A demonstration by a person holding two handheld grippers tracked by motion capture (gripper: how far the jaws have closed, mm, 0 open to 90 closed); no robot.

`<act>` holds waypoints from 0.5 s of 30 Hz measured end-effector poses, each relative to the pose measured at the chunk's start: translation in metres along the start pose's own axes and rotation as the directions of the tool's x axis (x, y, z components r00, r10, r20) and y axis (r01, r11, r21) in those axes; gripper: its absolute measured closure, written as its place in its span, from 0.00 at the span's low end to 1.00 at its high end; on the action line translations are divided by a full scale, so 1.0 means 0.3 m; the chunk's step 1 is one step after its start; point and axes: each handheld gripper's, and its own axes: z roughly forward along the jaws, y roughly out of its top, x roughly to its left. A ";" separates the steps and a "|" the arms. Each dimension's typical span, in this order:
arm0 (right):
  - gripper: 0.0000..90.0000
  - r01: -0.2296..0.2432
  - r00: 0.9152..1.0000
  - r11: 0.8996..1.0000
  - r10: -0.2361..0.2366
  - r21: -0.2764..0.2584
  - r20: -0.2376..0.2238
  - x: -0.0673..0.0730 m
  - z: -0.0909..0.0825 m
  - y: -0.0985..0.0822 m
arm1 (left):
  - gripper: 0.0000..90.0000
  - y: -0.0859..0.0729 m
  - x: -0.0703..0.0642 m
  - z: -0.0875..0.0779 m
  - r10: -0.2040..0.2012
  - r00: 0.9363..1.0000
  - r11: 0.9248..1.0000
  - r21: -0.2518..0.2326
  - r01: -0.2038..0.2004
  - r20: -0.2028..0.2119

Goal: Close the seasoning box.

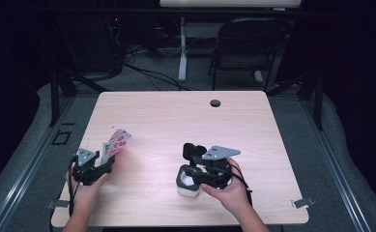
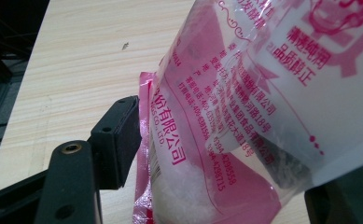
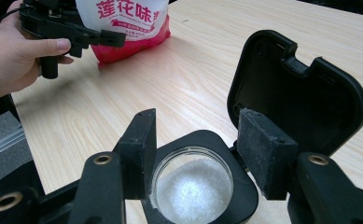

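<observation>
1. Fingers (image 2: 116,140) of the left gripper (image 1: 94,168) stand wide, the pink-and-white plastic seasoning bag (image 2: 244,107) loose between them on the worktop (image 1: 176,121).
2. The right gripper (image 3: 195,149) fingers are spread around the black-lidded white jar (image 3: 195,191) of white crystals, right of the bag, with no clamping seen.
3. The flip lid (image 3: 300,88) stands open; it is best pressed down squarely while the jar is steadied.

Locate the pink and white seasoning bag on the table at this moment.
In the high view the bag stands at the table's front left, between the open jaws of the left claw, well left of the container.
</observation>
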 end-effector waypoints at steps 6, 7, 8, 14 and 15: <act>0.53 -0.003 1.000 1.000 0.003 -0.006 0.003 0.000 -0.001 0.000 | 0.39 0.013 -0.019 -0.012 0.025 0.998 1.000 -0.003 -0.025 0.056; 0.53 -0.004 1.000 1.000 0.004 -0.007 0.002 0.000 -0.002 0.001 | 0.39 0.014 -0.023 -0.012 0.028 0.997 1.000 -0.011 -0.027 0.068; 0.53 -0.003 1.000 1.000 0.003 -0.008 0.003 0.000 -0.002 0.001 | 0.39 0.018 -0.031 -0.014 0.035 0.996 0.999 -0.009 -0.035 0.081; 0.52 -0.003 1.000 1.000 0.003 -0.009 0.004 0.000 -0.003 0.001 | 0.39 0.025 -0.090 -0.014 0.088 0.988 0.996 -0.006 -0.088 0.129; 0.52 -0.003 1.000 1.000 0.003 -0.009 0.003 0.000 -0.003 0.001 | 0.39 0.026 -0.101 -0.014 0.099 0.987 0.995 -0.004 -0.099 0.129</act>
